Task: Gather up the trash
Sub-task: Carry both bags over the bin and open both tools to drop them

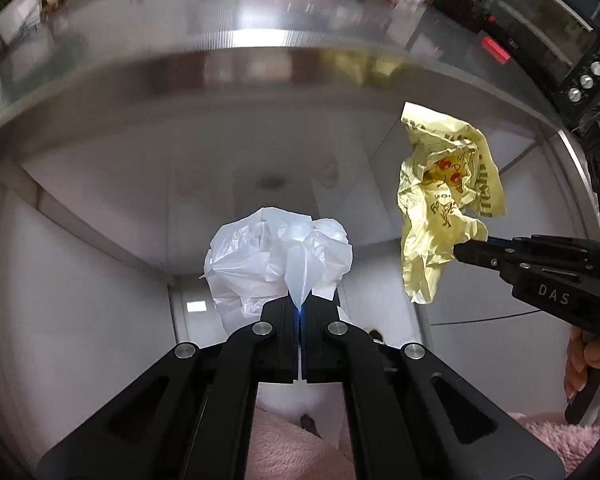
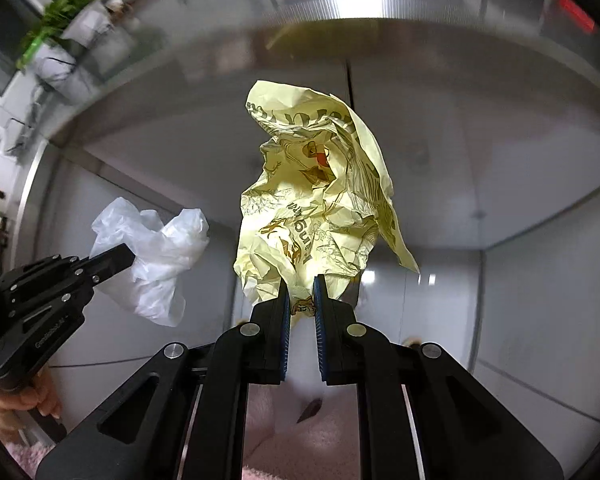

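Observation:
My left gripper (image 1: 299,305) is shut on a crumpled white plastic bag (image 1: 276,256) and holds it in the air in front of the steel counter's front panel. My right gripper (image 2: 301,287) is shut on a crumpled yellow printed wrapper (image 2: 320,200), also held in the air. In the left wrist view the yellow wrapper (image 1: 444,200) hangs to the right, pinched by the right gripper (image 1: 460,249). In the right wrist view the white bag (image 2: 156,252) hangs to the left, pinched by the left gripper (image 2: 130,257).
A stainless steel counter (image 1: 228,40) runs above both pieces, with its front panels (image 1: 100,220) behind them. A black toaster oven (image 1: 552,36) stands at the right. A potted plant (image 2: 72,8) sits at the far left. Pink fluffy fabric (image 1: 292,452) lies below.

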The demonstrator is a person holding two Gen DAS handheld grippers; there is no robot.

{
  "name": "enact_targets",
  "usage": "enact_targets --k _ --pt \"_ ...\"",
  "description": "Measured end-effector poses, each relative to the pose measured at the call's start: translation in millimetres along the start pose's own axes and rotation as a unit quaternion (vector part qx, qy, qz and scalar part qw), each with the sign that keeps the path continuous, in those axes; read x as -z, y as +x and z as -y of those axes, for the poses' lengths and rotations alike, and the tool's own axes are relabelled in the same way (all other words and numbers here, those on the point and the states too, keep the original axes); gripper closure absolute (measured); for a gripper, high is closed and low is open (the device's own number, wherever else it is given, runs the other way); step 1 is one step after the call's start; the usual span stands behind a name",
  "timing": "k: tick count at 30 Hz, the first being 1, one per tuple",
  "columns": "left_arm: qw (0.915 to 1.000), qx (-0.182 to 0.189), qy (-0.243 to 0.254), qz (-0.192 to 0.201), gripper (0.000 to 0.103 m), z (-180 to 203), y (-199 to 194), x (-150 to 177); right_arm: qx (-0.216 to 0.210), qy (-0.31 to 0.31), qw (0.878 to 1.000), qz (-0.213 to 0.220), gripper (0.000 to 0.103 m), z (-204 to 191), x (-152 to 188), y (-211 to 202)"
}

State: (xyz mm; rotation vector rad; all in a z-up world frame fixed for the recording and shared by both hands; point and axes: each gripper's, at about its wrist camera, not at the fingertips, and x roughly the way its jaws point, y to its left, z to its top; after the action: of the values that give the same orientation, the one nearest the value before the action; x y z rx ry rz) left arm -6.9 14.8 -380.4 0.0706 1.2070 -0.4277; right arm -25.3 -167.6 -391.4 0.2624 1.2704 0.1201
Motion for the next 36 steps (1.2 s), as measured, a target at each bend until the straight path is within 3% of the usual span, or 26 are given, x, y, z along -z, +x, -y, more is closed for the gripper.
enact_targets --k 6,14,23,32,34,36 --pt "0.9989 0.005 -0.016 -0.043 0.103 -10.8 63.9 14.4 -0.010 0.031 0.998 -0.056 0.090 14.0 3.7 70.7" --pt "0.9959 0.001 -0.022 -0.087 0.103 -22.4 132.7 16.8 0.007 0.039 0.994 -0.100 0.090 20.1 -3.5 134.8" --pt "0.9932 0.017 -0.016 -0.114 0.103 -17.8 174.6 9.9 -0.007 0.074 0.989 -0.130 0.090 28.5 -13.7 178.4" --pt "0.9916 0.028 -0.020 -0.124 0.101 -12.6 180.7 7.0 -0.015 0.102 0.987 -0.126 0.086 34.6 -26.3 189.6" --pt "0.9918 0.027 -0.019 -0.124 0.099 -13.3 179.6 4.1 -0.015 0.104 0.987 -0.124 0.080 34.8 -28.3 191.3" --pt "0.9919 0.027 -0.019 -0.123 0.095 -13.9 178.0 1.5 -0.015 0.108 0.987 -0.119 0.063 35.9 -29.9 190.6"
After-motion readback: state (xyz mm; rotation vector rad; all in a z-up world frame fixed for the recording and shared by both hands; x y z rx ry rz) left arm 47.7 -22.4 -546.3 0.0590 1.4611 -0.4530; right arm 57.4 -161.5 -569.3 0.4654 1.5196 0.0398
